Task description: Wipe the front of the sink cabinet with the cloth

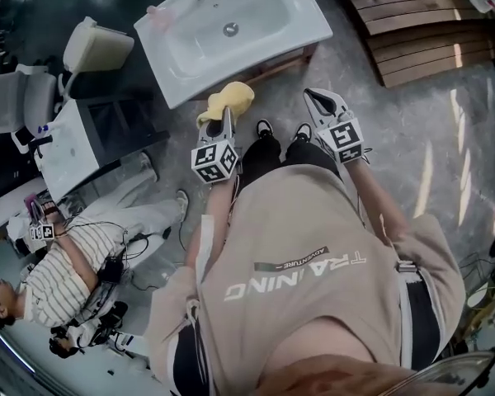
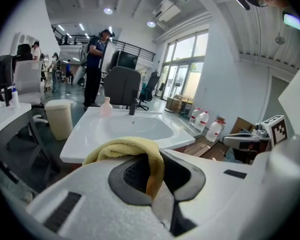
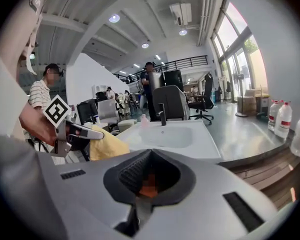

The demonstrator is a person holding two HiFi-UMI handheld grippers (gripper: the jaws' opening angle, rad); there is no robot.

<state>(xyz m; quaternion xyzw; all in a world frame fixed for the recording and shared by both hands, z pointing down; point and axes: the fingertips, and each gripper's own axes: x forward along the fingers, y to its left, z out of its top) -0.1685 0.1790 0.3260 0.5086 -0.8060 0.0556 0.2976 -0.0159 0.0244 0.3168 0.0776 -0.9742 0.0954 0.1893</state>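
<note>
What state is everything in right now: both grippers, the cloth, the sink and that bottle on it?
yellow cloth: bunched, held up in front of the sink; contact with the cabinet not visible.
left gripper: jaws shut on the yellow cloth.
right gripper: jaws together, empty.
sink: basin empty, no water seen running.
pink bottle: upright on the sink's back rim.
</note>
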